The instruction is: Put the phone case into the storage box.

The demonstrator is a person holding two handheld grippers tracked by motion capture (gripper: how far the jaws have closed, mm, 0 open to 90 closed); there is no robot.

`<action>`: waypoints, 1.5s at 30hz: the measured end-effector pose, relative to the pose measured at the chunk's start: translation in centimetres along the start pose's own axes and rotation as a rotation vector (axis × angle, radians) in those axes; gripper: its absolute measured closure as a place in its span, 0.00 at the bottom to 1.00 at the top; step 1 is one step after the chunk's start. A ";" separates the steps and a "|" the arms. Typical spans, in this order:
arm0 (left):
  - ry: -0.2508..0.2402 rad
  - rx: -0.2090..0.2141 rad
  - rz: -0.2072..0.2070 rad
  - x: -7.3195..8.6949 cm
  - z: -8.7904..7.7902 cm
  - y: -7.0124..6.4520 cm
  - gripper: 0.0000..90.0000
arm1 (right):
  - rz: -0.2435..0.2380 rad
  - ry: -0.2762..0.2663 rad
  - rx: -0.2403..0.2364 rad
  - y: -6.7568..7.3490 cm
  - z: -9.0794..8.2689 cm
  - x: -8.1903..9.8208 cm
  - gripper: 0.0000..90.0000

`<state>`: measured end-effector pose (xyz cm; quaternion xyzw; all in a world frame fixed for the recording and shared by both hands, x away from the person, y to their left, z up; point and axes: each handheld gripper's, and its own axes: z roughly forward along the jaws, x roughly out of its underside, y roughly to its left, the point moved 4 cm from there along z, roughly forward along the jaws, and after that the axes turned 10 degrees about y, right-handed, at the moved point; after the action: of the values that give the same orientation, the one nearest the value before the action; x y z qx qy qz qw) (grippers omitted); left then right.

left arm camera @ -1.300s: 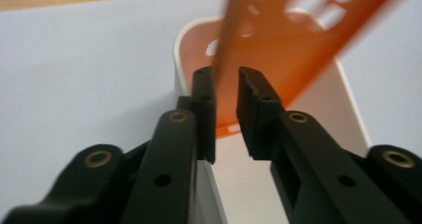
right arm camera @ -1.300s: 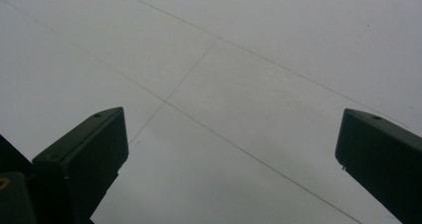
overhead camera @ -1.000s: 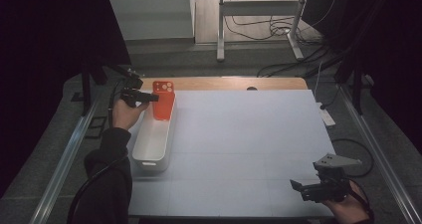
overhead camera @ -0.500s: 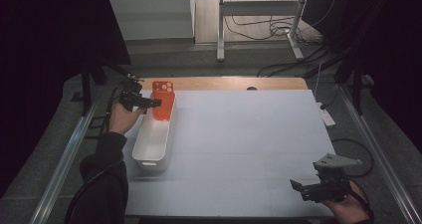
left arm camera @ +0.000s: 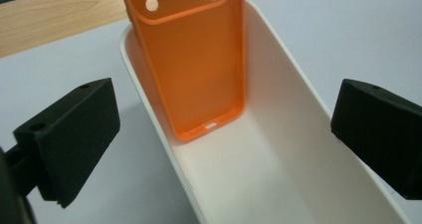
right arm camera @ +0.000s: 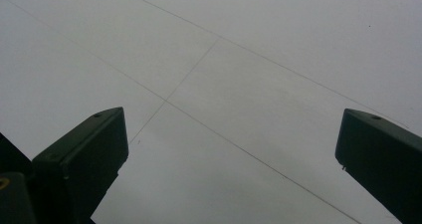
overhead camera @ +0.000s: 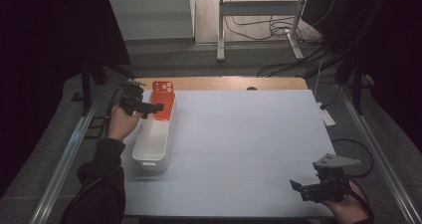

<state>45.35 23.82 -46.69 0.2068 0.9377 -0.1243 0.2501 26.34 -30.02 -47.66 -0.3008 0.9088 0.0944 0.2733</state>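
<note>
Phone case [left arm camera: 191, 67] stood propped inside bin [left arm camera: 293, 149], placement apparently done; left hand-held gripper [left arm camera: 219, 134] had just opened wide, empty, withdrawal left.

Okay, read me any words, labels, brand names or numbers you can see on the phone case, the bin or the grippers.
None can be read in these views.
Orange phone case: plain inside, no print seen; it has camera cut-outs and leans upright in the bin.
White bin: bare walls, no label.
Left gripper and right gripper: plain black jaws, no markings.
White table mat: thin seam lines, no text.
</note>
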 end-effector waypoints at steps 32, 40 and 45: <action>-0.075 0.055 0.135 3.3 -2.0 -5.6 0.00 | 0.000 0.007 0.003 0.1 0.0 0.0 0.00; -0.092 0.064 0.168 4.5 -2.3 -7.0 0.00 | 0.001 0.006 0.003 0.1 0.0 0.0 0.00; -0.100 0.067 0.186 5.3 -2.7 -7.9 0.00 | 0.003 0.004 0.003 0.0 0.0 0.0 0.00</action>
<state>36.49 19.51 -46.20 0.2945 0.8961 -0.1419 0.3002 26.33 -29.98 -47.65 -0.2991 0.9100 0.0928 0.2716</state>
